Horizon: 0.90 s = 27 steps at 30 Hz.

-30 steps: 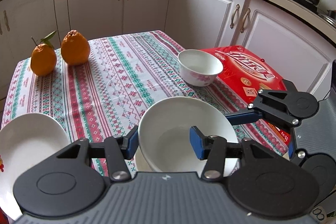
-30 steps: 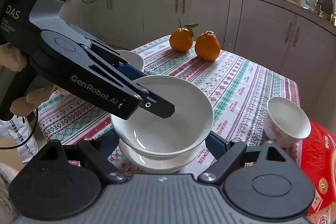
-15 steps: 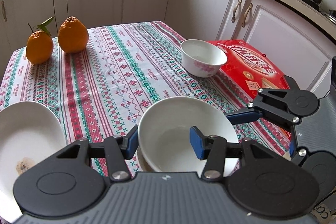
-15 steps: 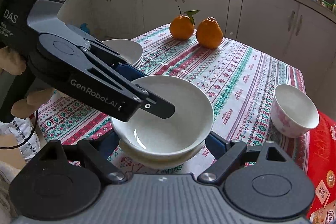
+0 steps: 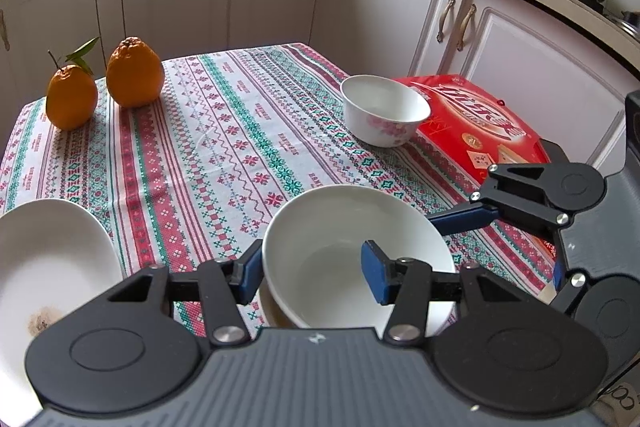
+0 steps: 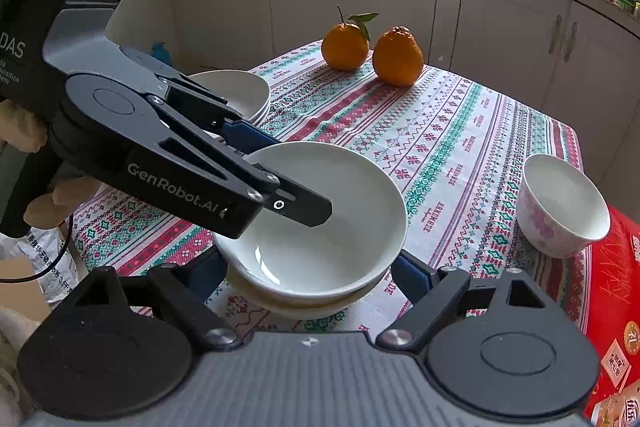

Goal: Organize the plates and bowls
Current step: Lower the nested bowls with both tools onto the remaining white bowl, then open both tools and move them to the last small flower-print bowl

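White bowl (image 5: 352, 247) sits stacked on a plate (image 6: 296, 305) at counter (image 5: 224, 147) near edge, left tongs (image 5: 312, 271) clamped on its rim, one pad inside. Right tongs (image 6: 308, 273) wide, straddling the stack, pads off it. Small floral bowl (image 5: 384, 109) far right beside red box (image 5: 488, 119); two oranges (image 5: 134, 71) far left.

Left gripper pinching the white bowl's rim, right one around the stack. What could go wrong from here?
1. left gripper clamps only one rim of the top bowl; lifted, it may tilt or slip.
2. right gripper straddles the stack unclamped; the plate beneath could drag.
3. The floral bowl sits near the table edge.
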Each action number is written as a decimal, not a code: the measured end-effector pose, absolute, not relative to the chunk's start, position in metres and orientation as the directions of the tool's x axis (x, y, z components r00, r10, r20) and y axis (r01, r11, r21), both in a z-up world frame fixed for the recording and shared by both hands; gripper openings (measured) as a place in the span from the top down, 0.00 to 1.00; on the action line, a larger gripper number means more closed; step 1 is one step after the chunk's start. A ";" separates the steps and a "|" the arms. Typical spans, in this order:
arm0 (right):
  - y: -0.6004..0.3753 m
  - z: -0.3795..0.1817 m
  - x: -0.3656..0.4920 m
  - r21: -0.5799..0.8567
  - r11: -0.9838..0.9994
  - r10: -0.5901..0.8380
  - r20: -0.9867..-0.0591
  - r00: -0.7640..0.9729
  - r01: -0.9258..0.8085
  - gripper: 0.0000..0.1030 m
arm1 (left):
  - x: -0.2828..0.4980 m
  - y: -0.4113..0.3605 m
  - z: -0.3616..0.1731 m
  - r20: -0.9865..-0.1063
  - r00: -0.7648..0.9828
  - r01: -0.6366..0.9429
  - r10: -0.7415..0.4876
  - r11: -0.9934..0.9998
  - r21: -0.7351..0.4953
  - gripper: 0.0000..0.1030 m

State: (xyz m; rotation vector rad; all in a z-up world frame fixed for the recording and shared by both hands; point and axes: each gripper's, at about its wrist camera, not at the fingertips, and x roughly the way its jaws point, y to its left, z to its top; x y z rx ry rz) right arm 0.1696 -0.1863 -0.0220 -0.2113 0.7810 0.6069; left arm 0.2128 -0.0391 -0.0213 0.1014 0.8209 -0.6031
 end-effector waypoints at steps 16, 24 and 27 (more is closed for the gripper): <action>-0.190 -0.018 0.166 0.042 0.815 0.442 -0.690 0.573 -0.578 0.02 | 0.211 -0.034 -0.018 -0.692 0.546 0.537 -0.472 0.831 -0.143 0.38; -0.199 -0.014 0.162 0.050 0.825 0.443 -0.677 0.588 -0.563 0.00 | 0.200 -0.031 -0.011 -0.682 0.561 0.554 -0.469 0.825 -0.111 0.17; -0.202 -0.012 0.160 0.058 0.829 0.444 -0.672 0.593 -0.556 0.00 | 0.197 -0.032 -0.008 -0.680 0.566 0.560 -0.467 0.822 -0.098 0.13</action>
